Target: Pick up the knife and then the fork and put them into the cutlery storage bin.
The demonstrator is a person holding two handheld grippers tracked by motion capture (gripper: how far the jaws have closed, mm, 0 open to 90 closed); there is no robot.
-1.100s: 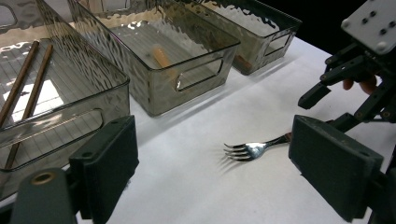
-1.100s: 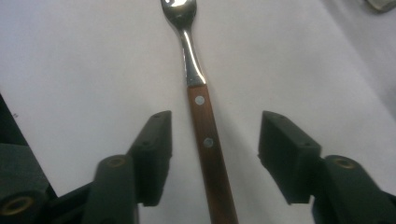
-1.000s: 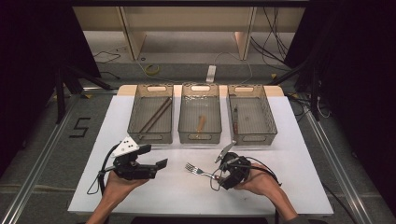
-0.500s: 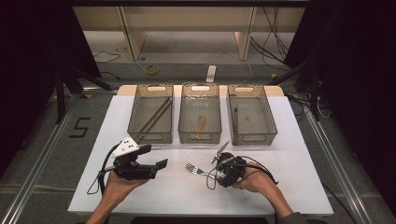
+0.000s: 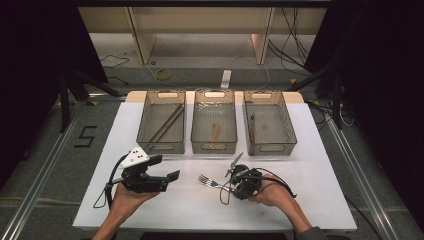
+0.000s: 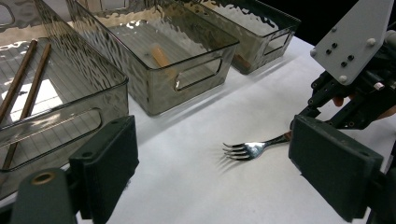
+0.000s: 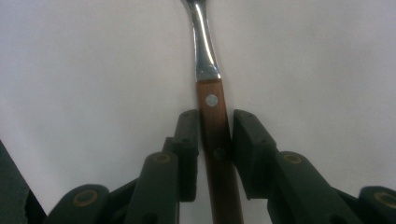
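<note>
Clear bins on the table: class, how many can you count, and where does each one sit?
3, in a row along the table's far side: the left bin with two sticks, the middle bin, and the right bin. None looks hidden.

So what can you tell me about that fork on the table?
The fork has a shiny metal head with four tines and a brown wooden handle with rivets. It lies flat on the white table, in front of the three bins. The right gripper has just been closing its fingers on the handle, one on each side.
</note>
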